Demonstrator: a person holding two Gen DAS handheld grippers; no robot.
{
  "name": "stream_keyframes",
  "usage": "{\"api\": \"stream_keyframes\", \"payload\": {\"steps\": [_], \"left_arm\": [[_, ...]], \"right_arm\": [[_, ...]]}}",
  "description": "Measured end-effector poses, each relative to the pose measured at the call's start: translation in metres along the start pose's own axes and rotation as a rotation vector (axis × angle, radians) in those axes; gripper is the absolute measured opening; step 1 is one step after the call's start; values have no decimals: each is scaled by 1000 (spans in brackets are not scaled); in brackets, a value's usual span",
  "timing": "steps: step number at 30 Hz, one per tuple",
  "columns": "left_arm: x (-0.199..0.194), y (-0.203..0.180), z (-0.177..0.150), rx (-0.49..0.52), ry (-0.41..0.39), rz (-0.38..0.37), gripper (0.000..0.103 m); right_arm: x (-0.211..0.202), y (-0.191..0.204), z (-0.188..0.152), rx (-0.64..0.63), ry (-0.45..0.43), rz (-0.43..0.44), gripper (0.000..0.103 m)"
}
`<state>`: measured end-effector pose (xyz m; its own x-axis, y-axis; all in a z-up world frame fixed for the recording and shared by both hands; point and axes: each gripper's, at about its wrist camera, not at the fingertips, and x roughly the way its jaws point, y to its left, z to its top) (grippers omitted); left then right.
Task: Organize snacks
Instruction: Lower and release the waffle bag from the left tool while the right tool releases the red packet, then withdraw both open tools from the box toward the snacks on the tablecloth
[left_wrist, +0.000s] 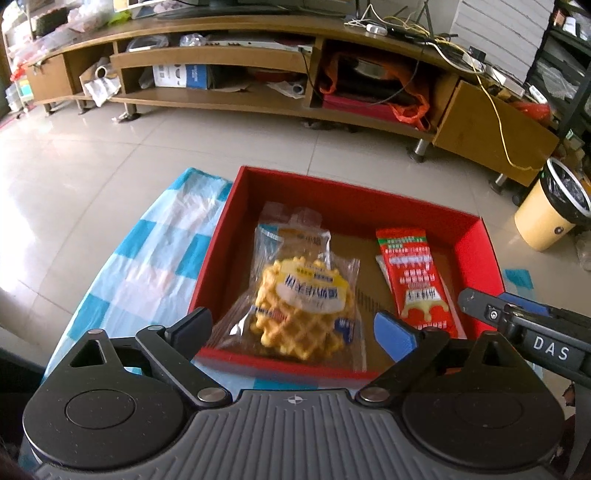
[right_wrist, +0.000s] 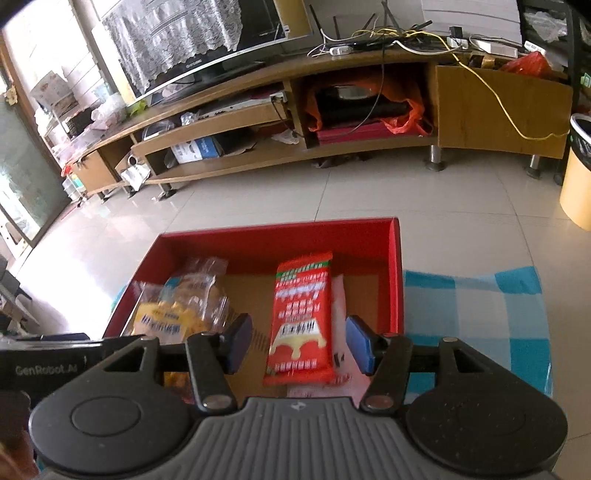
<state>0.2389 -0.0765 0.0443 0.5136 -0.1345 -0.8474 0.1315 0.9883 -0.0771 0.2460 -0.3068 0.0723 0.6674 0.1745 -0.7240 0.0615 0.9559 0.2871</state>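
Note:
A red box (left_wrist: 476, 251) (right_wrist: 395, 280) stands on a blue-checked cloth (left_wrist: 155, 258) (right_wrist: 472, 306). Inside lie a clear-wrapped yellow waffle packet (left_wrist: 303, 306) (right_wrist: 177, 317) on the left and a red snack packet (left_wrist: 417, 280) (right_wrist: 301, 321) on the right, over a pale packet (right_wrist: 341, 306). My left gripper (left_wrist: 293, 332) is open, hovering over the waffle packet. My right gripper (right_wrist: 299, 341) is open, with its fingers either side of the red packet; it shows at the right edge of the left wrist view (left_wrist: 517, 317).
A long wooden TV stand (left_wrist: 258, 96) (right_wrist: 332, 122) with cluttered shelves runs along the far wall across tiled floor. A yellow bin (left_wrist: 550, 214) (right_wrist: 576, 173) stands at the right. Cables lie on the stand's top.

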Motion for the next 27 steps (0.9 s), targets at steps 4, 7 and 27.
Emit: {"api": "stream_keyframes", "payload": {"steps": [4, 7, 27], "left_arm": [[-7, 6, -16, -1, 27, -7, 97], [-13, 10, -32, -3, 48, -20, 98], [-14, -6, -137, 132, 264, -102, 99]], "right_arm": [[-11, 6, -15, -19, 21, 4, 57], [-21, 7, -27, -31, 31, 5, 57], [-74, -3, -91, -24, 90, 32, 62]]}}
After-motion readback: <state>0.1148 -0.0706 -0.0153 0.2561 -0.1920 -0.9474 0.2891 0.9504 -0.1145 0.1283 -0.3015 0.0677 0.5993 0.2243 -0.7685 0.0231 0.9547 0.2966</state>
